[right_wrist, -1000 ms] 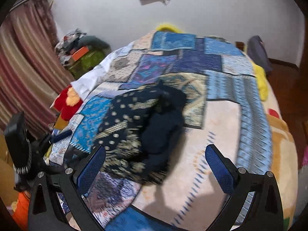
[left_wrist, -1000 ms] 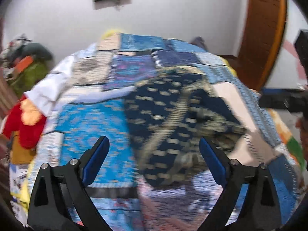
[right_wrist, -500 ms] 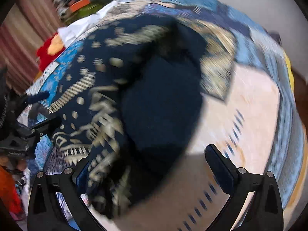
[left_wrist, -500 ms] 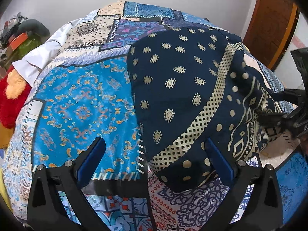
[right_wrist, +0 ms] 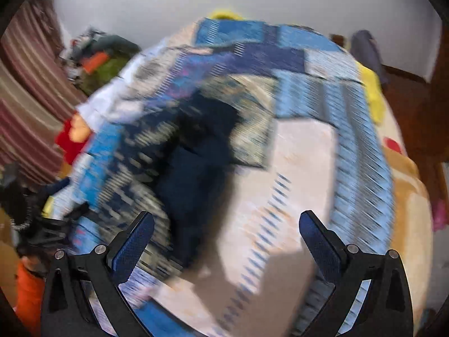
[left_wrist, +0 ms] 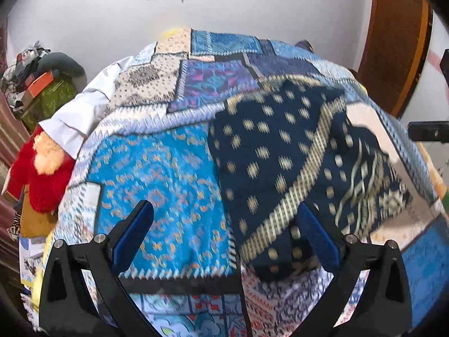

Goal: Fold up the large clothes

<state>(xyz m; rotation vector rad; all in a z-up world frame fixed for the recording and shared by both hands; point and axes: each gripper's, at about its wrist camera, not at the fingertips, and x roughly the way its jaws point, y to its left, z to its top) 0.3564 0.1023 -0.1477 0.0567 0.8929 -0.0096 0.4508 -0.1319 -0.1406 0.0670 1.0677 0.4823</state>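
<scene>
A dark navy garment (left_wrist: 283, 163) with cream dots and patterned bands lies bunched on the patchwork bedspread (left_wrist: 157, 179). In the left wrist view it lies ahead and to the right, its near edge by my right blue fingertip (left_wrist: 314, 236). My left gripper (left_wrist: 224, 236) is open and empty above the bed. In the blurred right wrist view the garment (right_wrist: 193, 174) lies ahead and left. My right gripper (right_wrist: 224, 241) is open and empty above the pale patch of the bedspread (right_wrist: 297, 168).
A red and orange plush toy (left_wrist: 42, 165) and a white cloth (left_wrist: 81, 115) lie at the bed's left edge. Clutter with a green bag (left_wrist: 53, 92) stands by the wall. A wooden door (left_wrist: 393, 33) is at right. Striped curtains (right_wrist: 28, 90) hang at left.
Both grippers have pulled back and up from the garment, so it looks smaller and farther than half a second ago. Both stay open. The right wrist view is motion-blurred.
</scene>
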